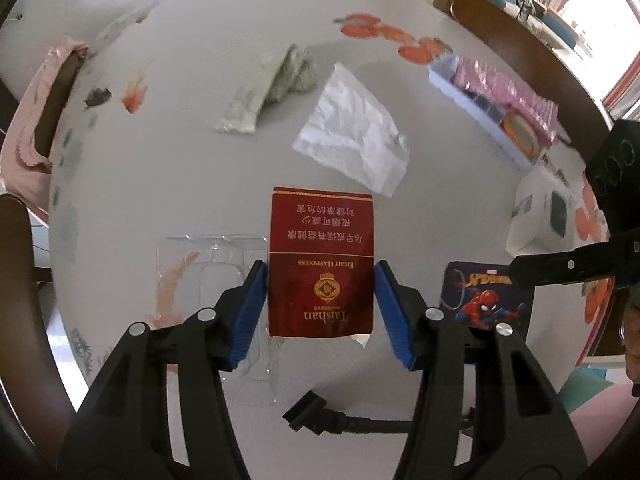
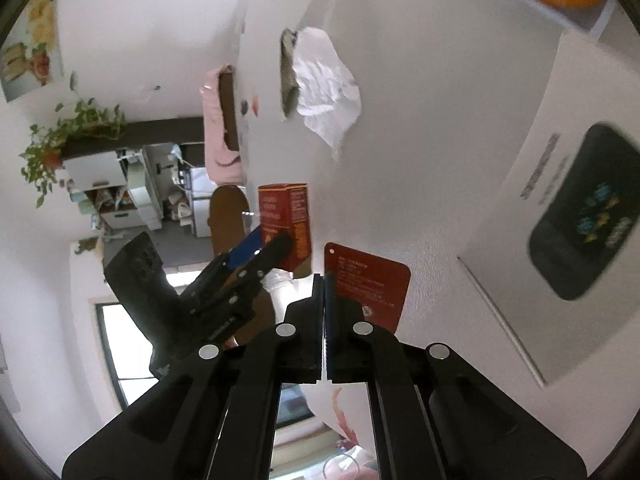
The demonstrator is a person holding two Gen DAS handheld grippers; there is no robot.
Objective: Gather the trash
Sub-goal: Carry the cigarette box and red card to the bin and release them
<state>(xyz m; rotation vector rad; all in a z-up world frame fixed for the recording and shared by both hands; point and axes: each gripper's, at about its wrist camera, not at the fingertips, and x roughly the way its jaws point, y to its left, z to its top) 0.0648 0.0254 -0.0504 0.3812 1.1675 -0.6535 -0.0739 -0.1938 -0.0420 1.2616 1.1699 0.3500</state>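
The left gripper (image 1: 321, 280) is seen half-spread, its blue pads pressed on both narrow sides of a red cardboard cigarette pack (image 1: 321, 260), which appears lifted just off the white round table (image 1: 200, 60). The right gripper (image 2: 322, 280) is seen fully closed, pinching the edge of a thin red card with a Spider-Man print (image 2: 366, 280). Slip risk is judged for the card: only its edge is caught, so a twist could drop it. The pack could be crushed or tilted out if squeezed off-centre. Left uncollected on the table: a crumpled white paper napkin (image 1: 352, 136), a clear plastic blister shell (image 1: 208, 264), and a pale green wrapper (image 1: 260, 96)
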